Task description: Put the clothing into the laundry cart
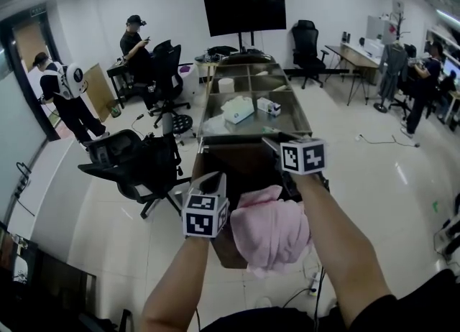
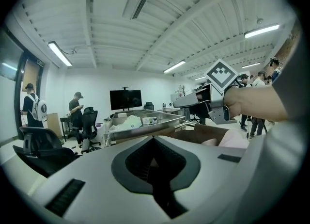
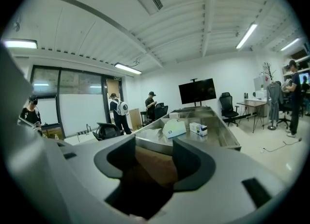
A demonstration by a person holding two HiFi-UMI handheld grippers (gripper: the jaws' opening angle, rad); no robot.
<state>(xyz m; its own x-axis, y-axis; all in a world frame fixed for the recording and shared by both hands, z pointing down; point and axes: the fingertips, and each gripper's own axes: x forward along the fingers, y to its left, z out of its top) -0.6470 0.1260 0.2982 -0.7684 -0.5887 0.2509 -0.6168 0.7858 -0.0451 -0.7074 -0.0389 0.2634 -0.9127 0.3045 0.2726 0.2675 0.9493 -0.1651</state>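
A pink garment [image 1: 269, 230] lies bunched on the near end of the brown laundry cart [image 1: 241, 162], under my right forearm. My right gripper [image 1: 272, 144] reaches out over the cart's far part. In the right gripper view its jaws [image 3: 155, 152] stand apart with only the cart's brown inside [image 3: 155, 167] between them, and a sliver of pink shows at the bottom edge. My left gripper [image 1: 214, 177] is held at the cart's left side beside the garment, jaws closed together with nothing between them [image 2: 154, 139]. The left gripper view also catches the pink garment [image 2: 235, 139] and the right gripper [image 2: 178, 104].
Just beyond the cart stands a steel trolley [image 1: 213, 108] with compartments holding a white bundle [image 1: 237, 110] and a small box [image 1: 269, 105]. A black office chair [image 1: 133, 165] is close on the left. People stand at the back left and far right. Cables [image 1: 374, 140] lie on the floor.
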